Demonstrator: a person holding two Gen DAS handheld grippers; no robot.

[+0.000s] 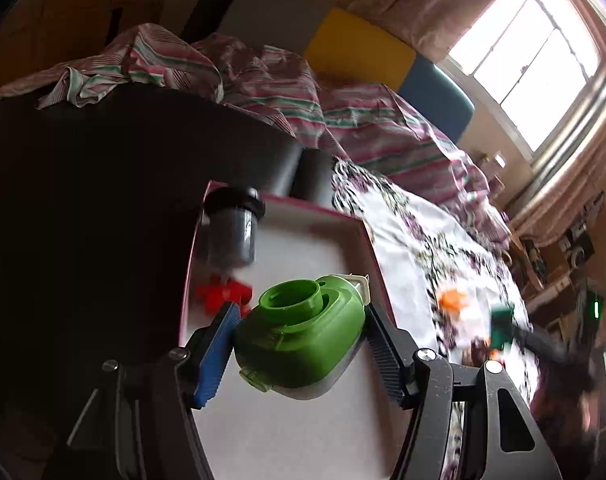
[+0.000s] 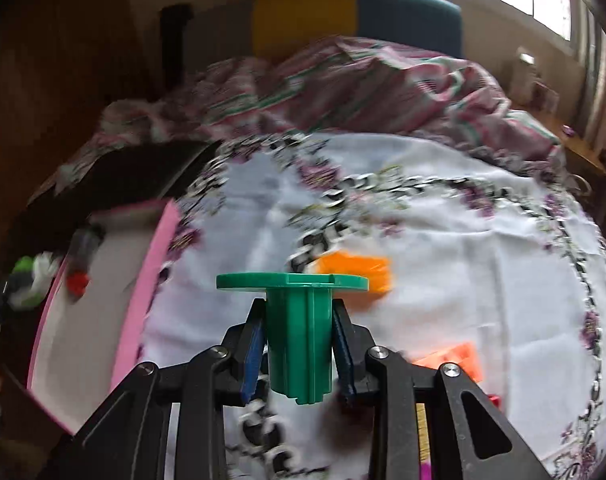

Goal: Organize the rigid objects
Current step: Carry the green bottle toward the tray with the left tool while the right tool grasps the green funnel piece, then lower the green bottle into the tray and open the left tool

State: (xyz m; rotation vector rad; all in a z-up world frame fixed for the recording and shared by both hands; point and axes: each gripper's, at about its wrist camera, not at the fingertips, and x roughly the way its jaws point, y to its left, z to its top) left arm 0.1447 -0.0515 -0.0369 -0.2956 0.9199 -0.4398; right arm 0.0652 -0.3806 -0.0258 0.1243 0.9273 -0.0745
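My left gripper point(image 1: 301, 344) is shut on a light green plastic bottle lid point(image 1: 299, 340), held over the white floor of a pink-rimmed box point(image 1: 311, 240). Inside that box stand a dark jar with a black cap point(image 1: 233, 228) and a red plastic piece point(image 1: 221, 292). My right gripper point(image 2: 297, 348) is shut on a dark green spool-shaped piece with a flat round flange point(image 2: 297, 320), above the floral cloth. The same green spool point(image 1: 503, 326) shows small at the right of the left wrist view. An orange block point(image 2: 357, 272) lies on the cloth just beyond the spool.
The pink-rimmed box point(image 2: 143, 288) sits left of the floral cloth point(image 2: 463, 240). Another orange-red piece point(image 2: 459, 360) lies near the right fingers. A striped rumpled sheet point(image 2: 343, 84) covers the bed behind. Yellow and blue cushions point(image 2: 303, 16) stand at the wall under a bright window.
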